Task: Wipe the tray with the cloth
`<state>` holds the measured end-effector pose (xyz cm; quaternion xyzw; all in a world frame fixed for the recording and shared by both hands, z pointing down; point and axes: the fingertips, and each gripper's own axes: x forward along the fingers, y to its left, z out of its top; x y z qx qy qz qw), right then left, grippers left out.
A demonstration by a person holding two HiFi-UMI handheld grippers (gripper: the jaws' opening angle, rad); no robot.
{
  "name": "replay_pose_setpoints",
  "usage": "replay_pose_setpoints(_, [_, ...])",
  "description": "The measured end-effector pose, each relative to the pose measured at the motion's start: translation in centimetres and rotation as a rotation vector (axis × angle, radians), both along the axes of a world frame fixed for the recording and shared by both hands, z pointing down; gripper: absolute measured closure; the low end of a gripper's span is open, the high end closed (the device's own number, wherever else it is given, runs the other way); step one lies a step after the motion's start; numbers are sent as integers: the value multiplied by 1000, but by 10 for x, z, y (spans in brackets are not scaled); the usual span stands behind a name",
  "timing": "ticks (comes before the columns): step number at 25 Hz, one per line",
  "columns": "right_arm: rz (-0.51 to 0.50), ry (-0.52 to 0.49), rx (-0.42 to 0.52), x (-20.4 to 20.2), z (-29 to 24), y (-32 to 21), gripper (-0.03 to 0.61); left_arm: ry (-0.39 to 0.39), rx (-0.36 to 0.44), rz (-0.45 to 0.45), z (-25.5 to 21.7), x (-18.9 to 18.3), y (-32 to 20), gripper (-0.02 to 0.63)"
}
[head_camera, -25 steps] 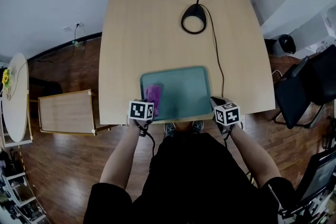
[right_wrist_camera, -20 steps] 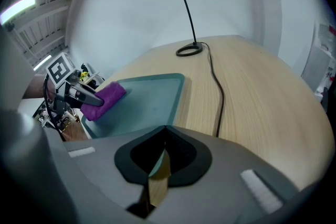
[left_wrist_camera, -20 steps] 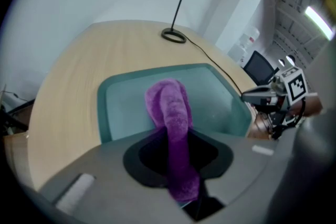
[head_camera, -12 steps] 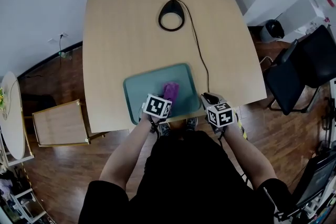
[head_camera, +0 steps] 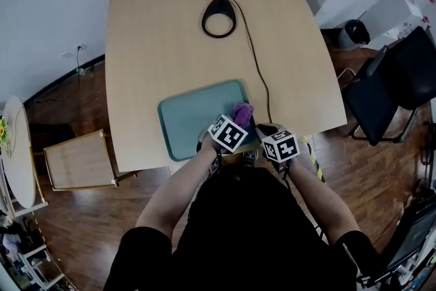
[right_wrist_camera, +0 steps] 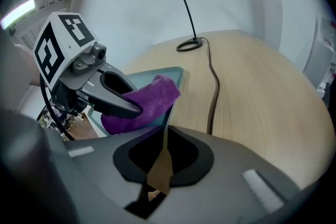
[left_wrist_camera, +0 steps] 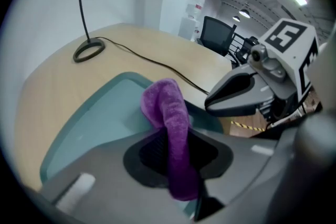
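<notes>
A teal tray (head_camera: 187, 123) lies at the near edge of the wooden table (head_camera: 170, 44). My left gripper (head_camera: 235, 123) is shut on a purple cloth (head_camera: 242, 112) and holds it down at the tray's right end. In the left gripper view the cloth (left_wrist_camera: 168, 110) runs up from between the jaws onto the tray (left_wrist_camera: 89, 120). My right gripper (head_camera: 263, 129) sits at the tray's near right corner, close beside the left one. In the right gripper view its jaws stand shut, with the tray's rim (right_wrist_camera: 169, 113) running in between them, and the cloth (right_wrist_camera: 142, 102) lies just ahead.
A black desk lamp stands at the table's far side, its ring base (head_camera: 218, 16) trailing a cord (head_camera: 255, 68) past the tray's right end. A black chair (head_camera: 398, 82) stands to the right. A small wooden side table (head_camera: 78, 160) stands on the floor to the left.
My left gripper has dragged the purple cloth across the tray from its left end to its right end. The right gripper has stayed at the tray's near right corner.
</notes>
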<state>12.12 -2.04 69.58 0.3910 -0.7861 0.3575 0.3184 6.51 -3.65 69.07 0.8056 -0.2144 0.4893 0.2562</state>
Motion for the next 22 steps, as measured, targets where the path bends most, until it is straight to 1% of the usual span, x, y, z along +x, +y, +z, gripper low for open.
replay_pose_setpoints(4, [10,-15,-24,2,1,0,546,15,-12,-65,0,-24,5,503])
replay_pose_setpoints(5, [20,-19,-28,5,1,-1,533,13,-14,-85,0,-35,7,503])
replay_pose_setpoints(6, [30,-21,-29,8,0,-3,507,10,-16,-108,0,-47,8,503])
replay_pose_setpoints(8, [35,-18,-34,10,1,-5,497,-6,-14,-165,1,-81,10,503])
replay_pose_setpoints(11, [-4,14,-65,4,9,-4,499,-69,-16,-253,6,-150,16,503])
replay_pose_setpoints(12, [-21,29,-76,1,12,-3,508,-69,-32,-285,6,-169,21,503])
replay_pose_setpoints(14, [-43,56,-89,-2,15,-2,537,-36,-73,-358,4,-195,31,503])
replay_pose_setpoints(17, [-39,68,-99,-4,15,-3,538,-49,-78,-459,1,-239,38,503])
replay_pose_setpoints(19, [-21,56,-112,-4,16,-2,543,-47,-73,-511,-3,-255,43,503])
replay_pose_setpoints(22, [4,35,-125,-5,16,-3,546,-60,-81,-542,-5,-254,59,503])
